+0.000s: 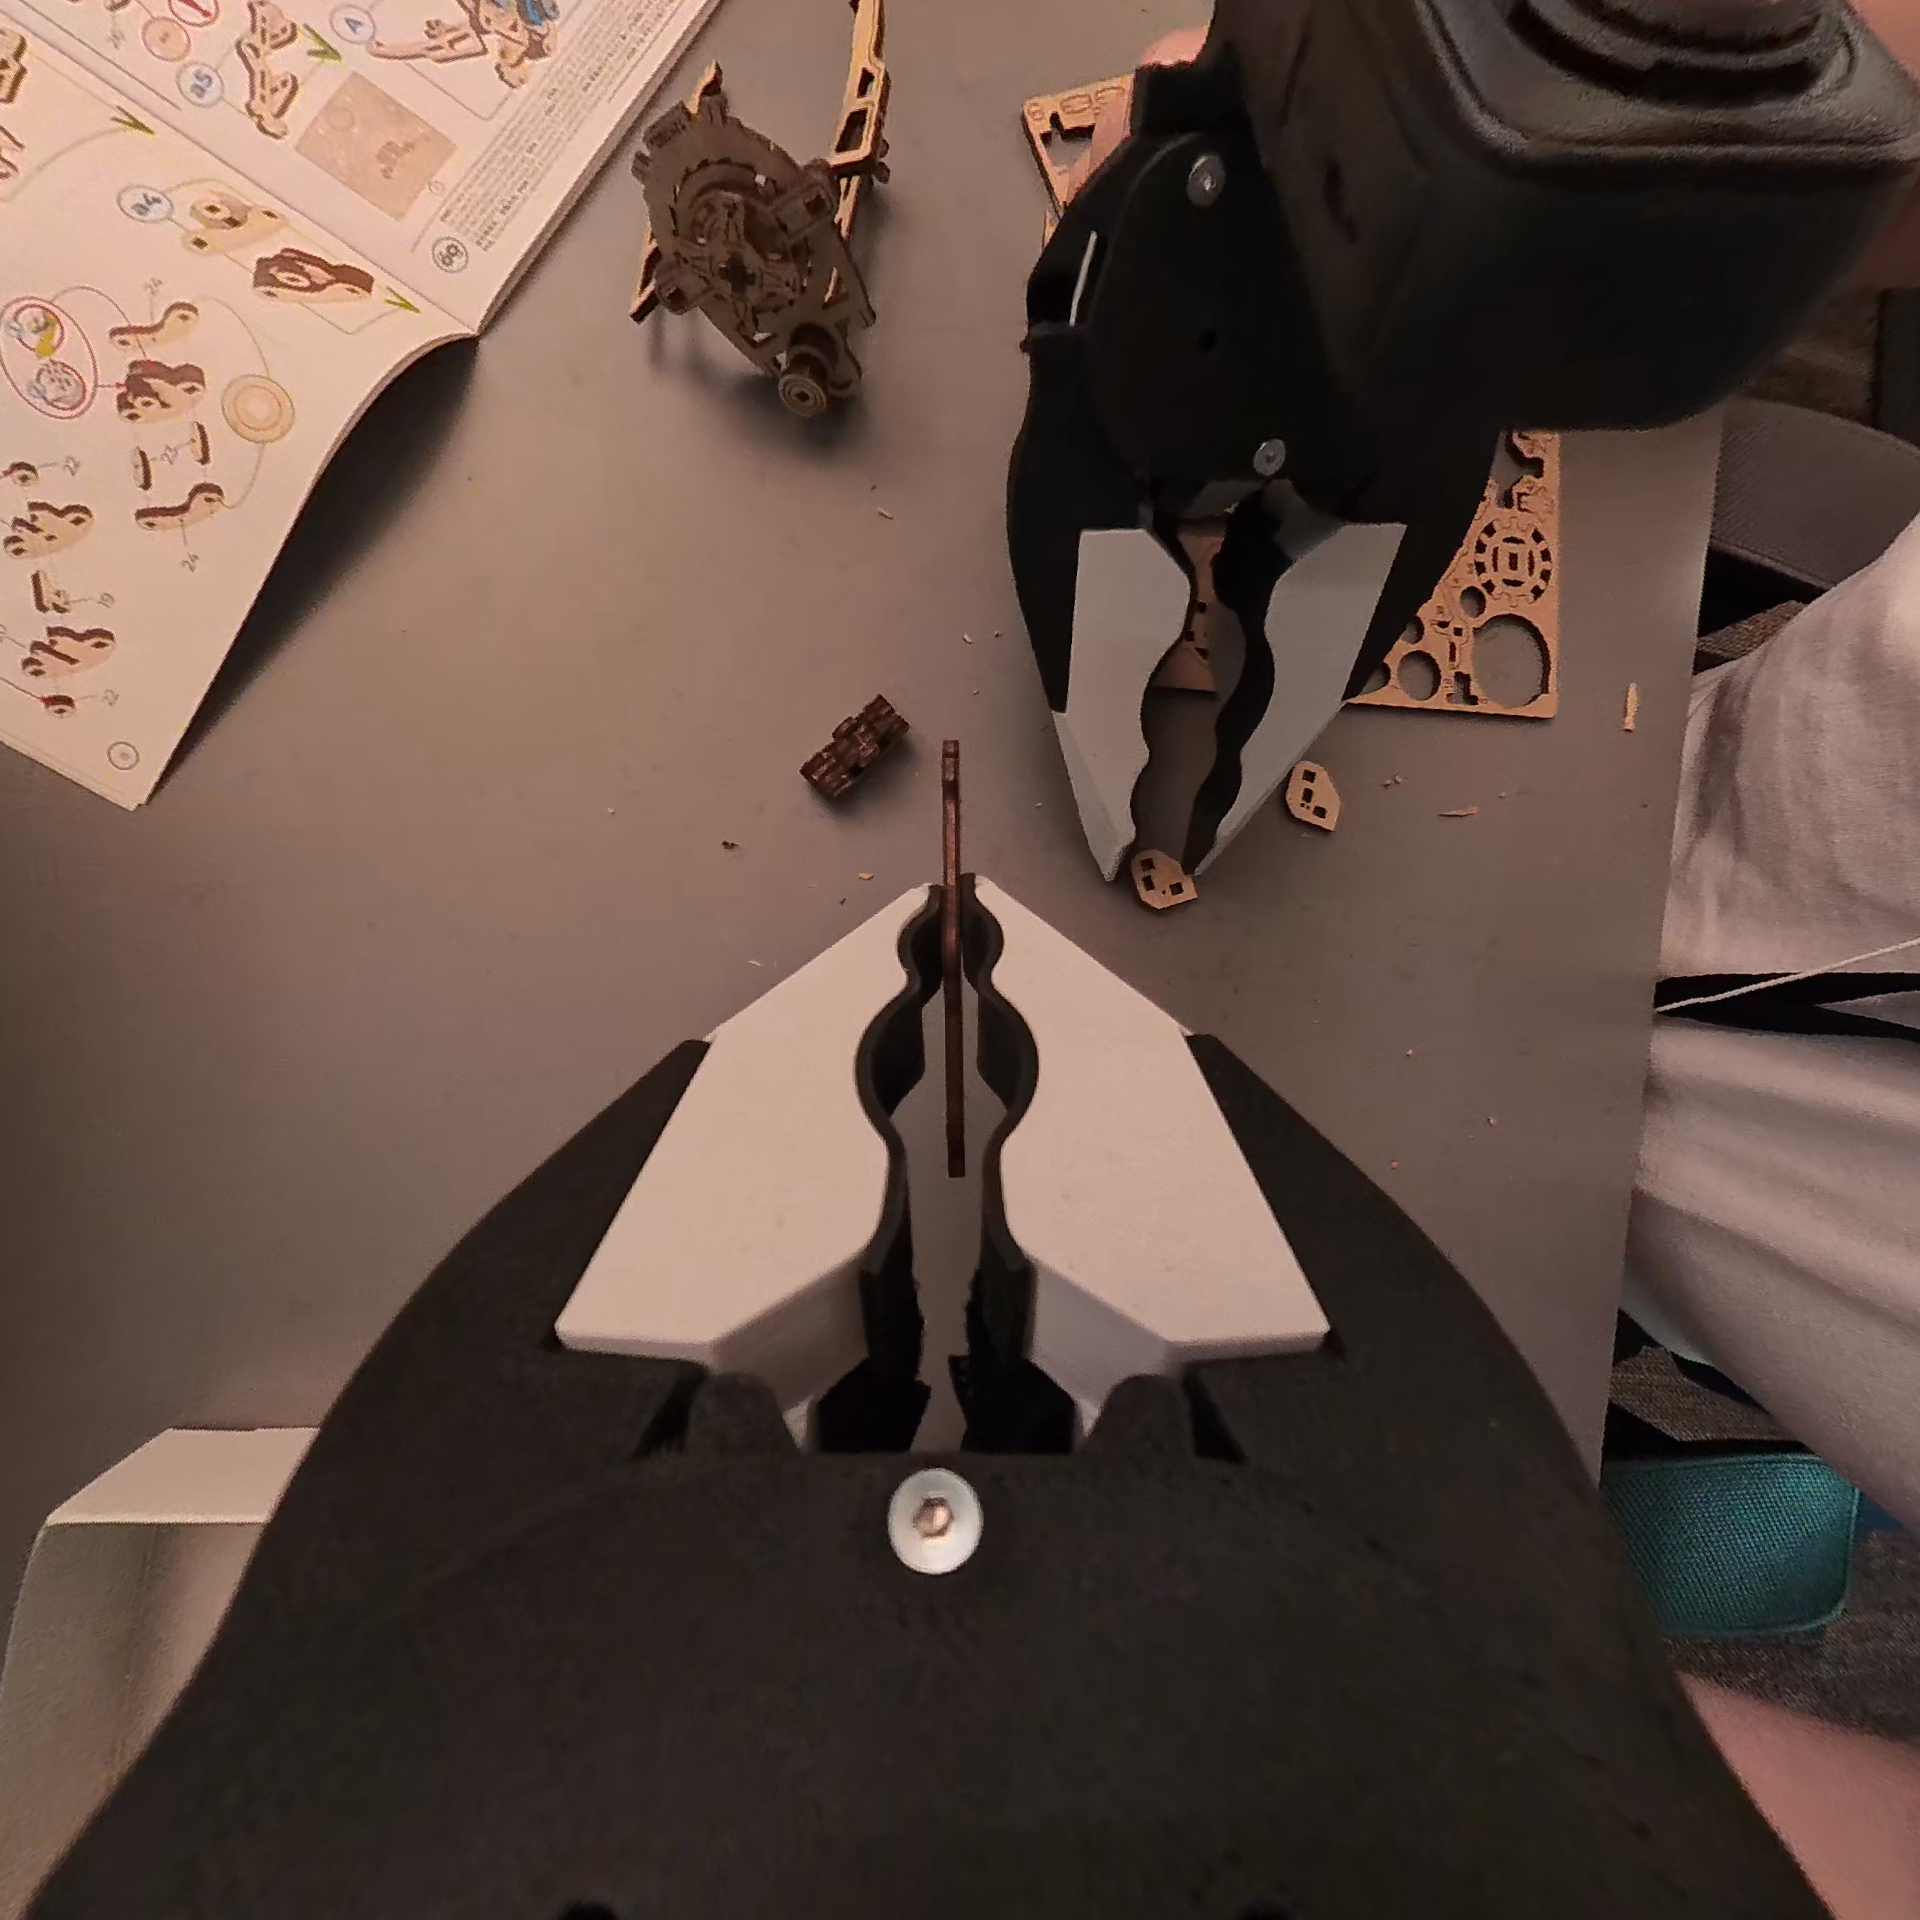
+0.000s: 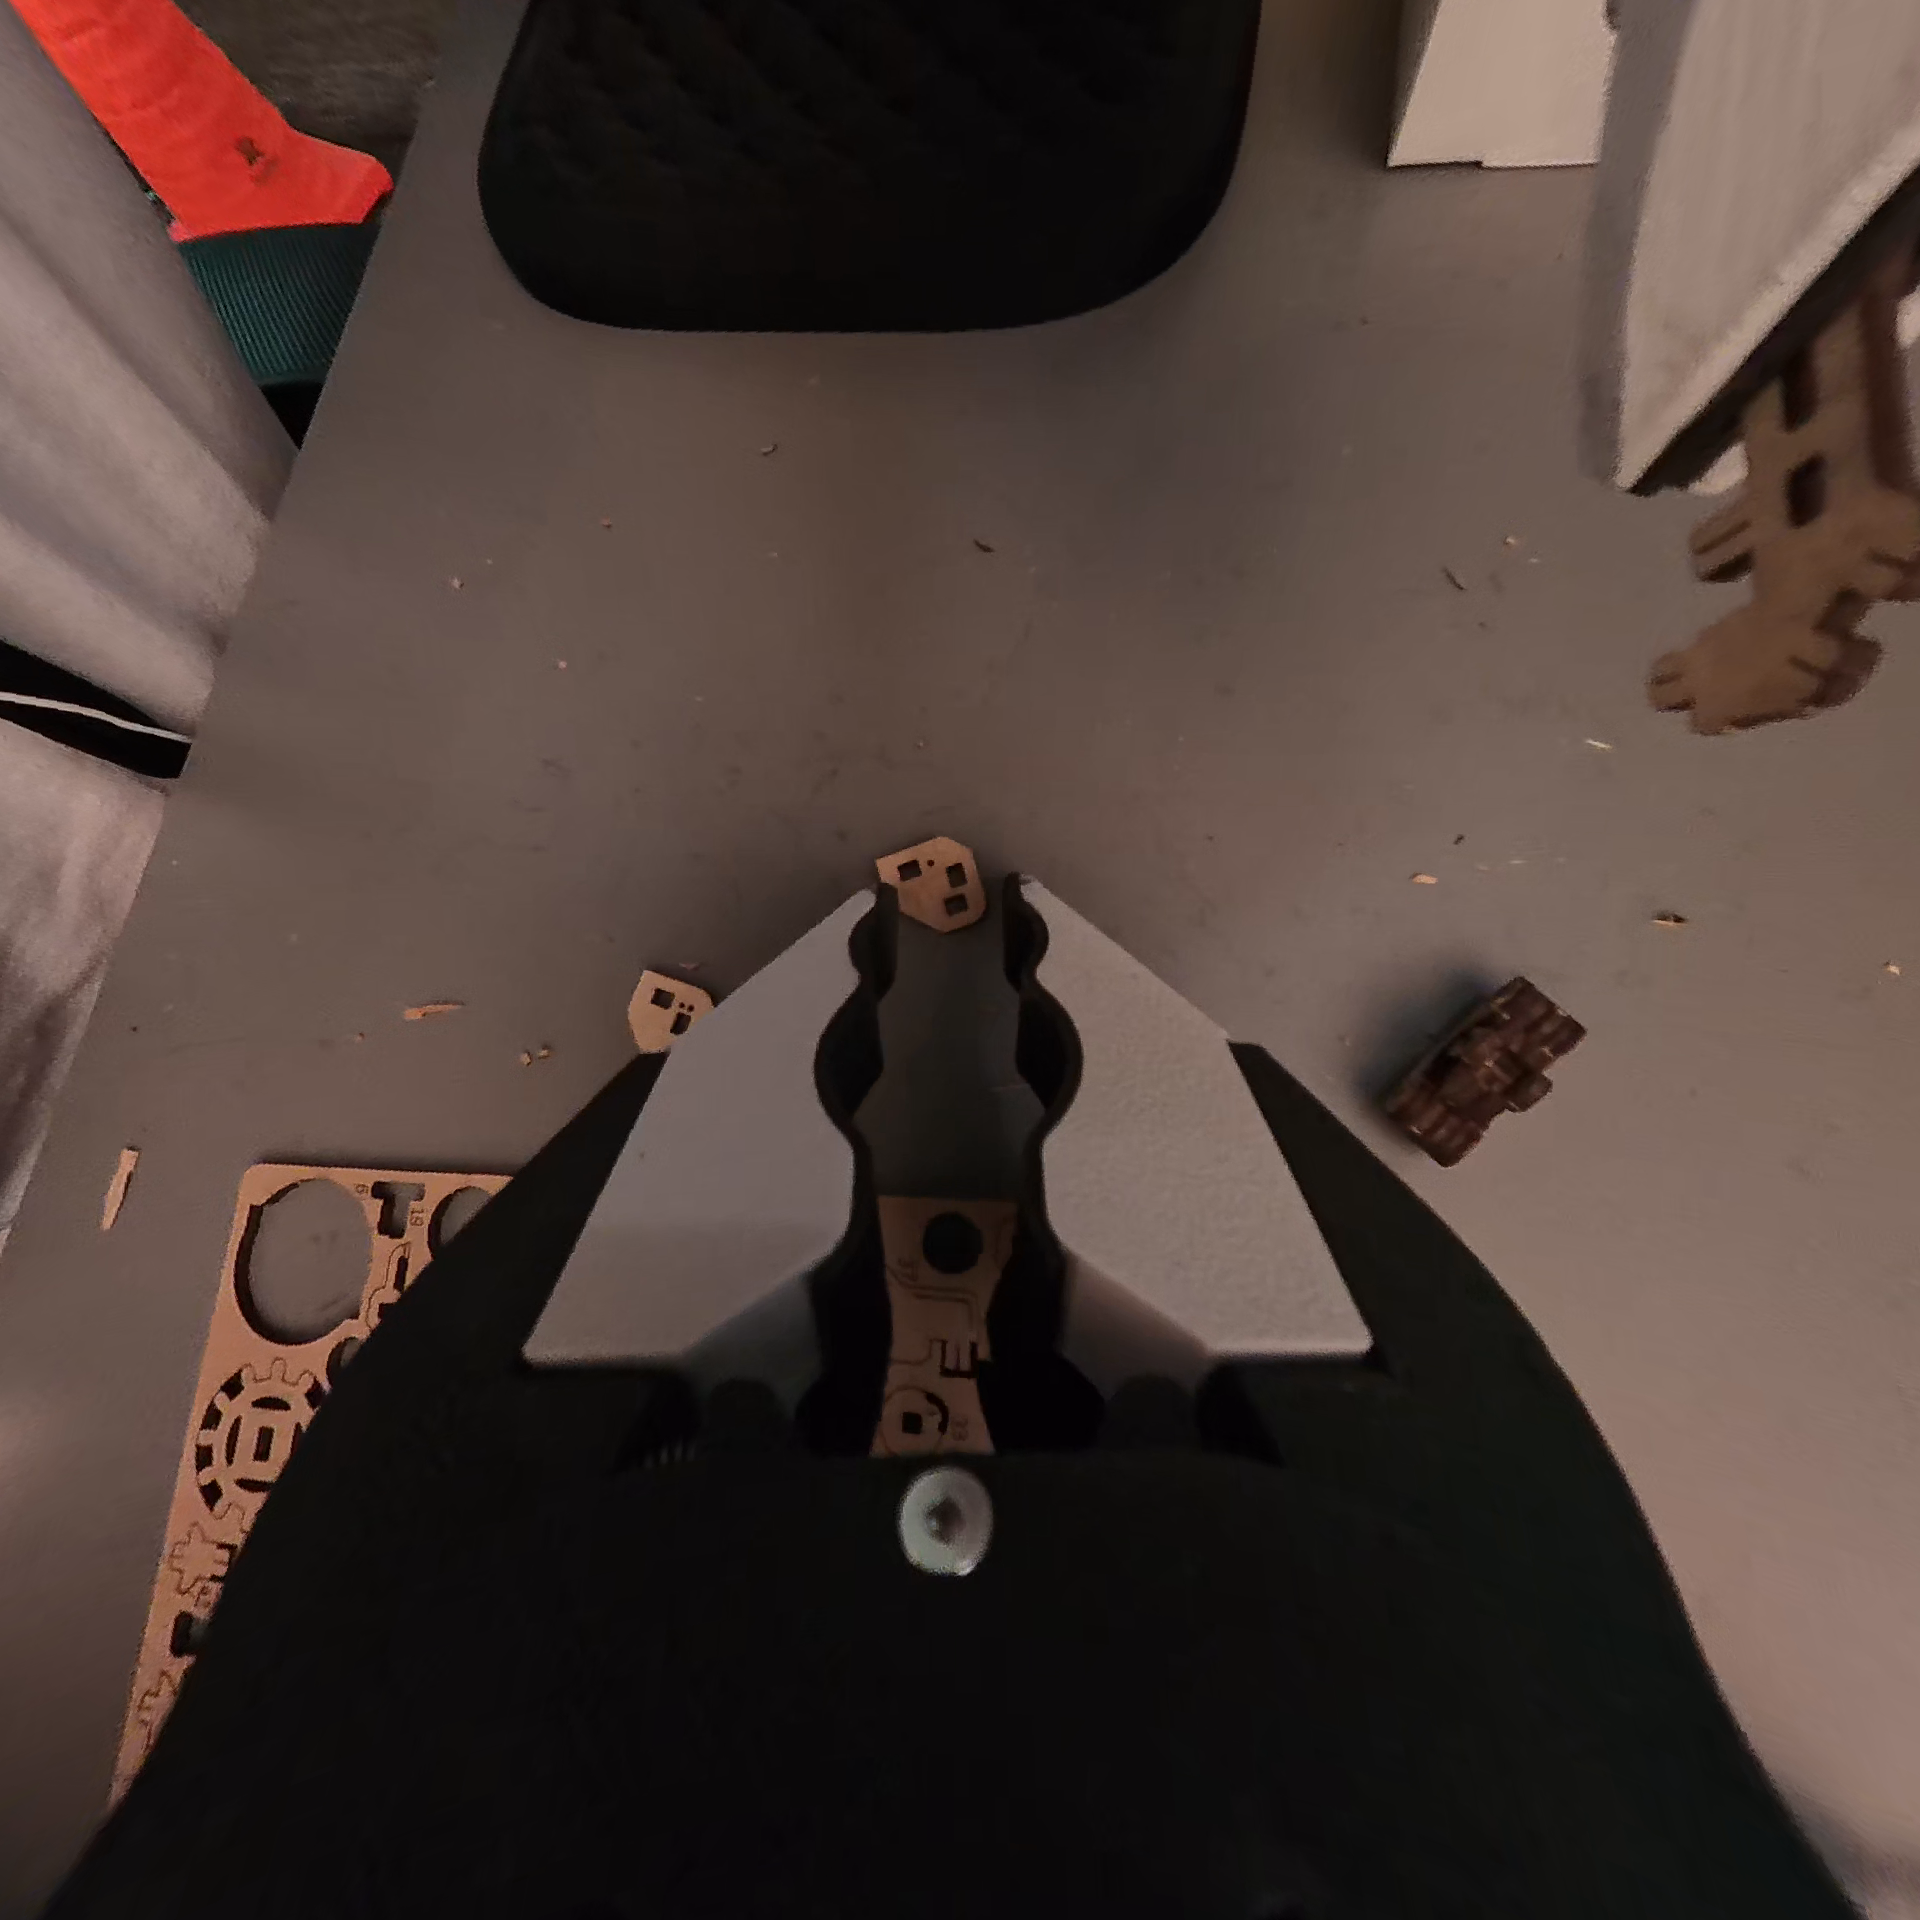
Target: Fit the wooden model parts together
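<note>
My left gripper point(image 1: 951, 888) is shut on a thin flat wooden part point(image 1: 950, 810), seen edge-on and held above the grey table. In the right wrist view the part point(image 2: 1787, 582) hangs from the left gripper's white finger point(image 2: 1725, 260) at the upper right, blurred. My right gripper point(image 2: 945, 888) is open, tips down at the table on either side of a small pale wooden piece point(image 2: 932, 883) with square holes. The right gripper point(image 1: 1153, 871) and that piece point(image 1: 1164, 881) also show in the left wrist view. A second small piece point(image 2: 670, 1018) lies just to its left.
A small dark wooden block assembly point(image 1: 854, 746) lies between the grippers. A partly built model point(image 1: 753, 265) and an open instruction booklet point(image 1: 208, 312) are farther back. A laser-cut wooden sheet point(image 2: 281, 1351) lies under the right gripper. A black pad point(image 2: 862, 156) lies ahead. A person's sleeve is at the table edge. Spacing between my two grippers at the tips: around 11 centimetres. The partly built model point(image 1: 753, 265) is about equally far from each gripper, around 15 centimetres.
</note>
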Available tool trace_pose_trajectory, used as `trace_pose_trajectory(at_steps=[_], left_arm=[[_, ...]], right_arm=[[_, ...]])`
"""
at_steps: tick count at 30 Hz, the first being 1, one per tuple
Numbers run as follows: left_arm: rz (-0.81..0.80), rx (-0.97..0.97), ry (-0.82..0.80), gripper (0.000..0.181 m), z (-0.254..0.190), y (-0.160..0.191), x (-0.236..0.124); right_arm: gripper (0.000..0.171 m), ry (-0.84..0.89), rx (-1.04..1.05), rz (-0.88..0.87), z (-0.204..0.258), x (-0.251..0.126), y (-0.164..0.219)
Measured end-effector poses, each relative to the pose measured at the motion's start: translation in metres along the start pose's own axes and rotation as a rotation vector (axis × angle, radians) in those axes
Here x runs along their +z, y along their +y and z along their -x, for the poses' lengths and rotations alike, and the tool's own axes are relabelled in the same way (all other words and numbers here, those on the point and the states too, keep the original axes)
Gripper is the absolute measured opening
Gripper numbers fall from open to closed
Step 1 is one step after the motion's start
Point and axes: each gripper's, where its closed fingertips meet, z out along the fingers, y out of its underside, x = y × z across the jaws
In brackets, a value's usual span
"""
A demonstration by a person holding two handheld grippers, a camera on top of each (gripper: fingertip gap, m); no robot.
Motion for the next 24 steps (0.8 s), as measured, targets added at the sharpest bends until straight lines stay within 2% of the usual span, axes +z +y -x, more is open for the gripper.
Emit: trace_pose_trajectory(at_steps=[24], left_arm=[[0.006,-0.002,-0.009,0.000,0.0019,0.0011,0.0009]], right_arm=[[0.010,0.067,-0.081,0.023,-0.0033,-0.0026,-0.0011]])
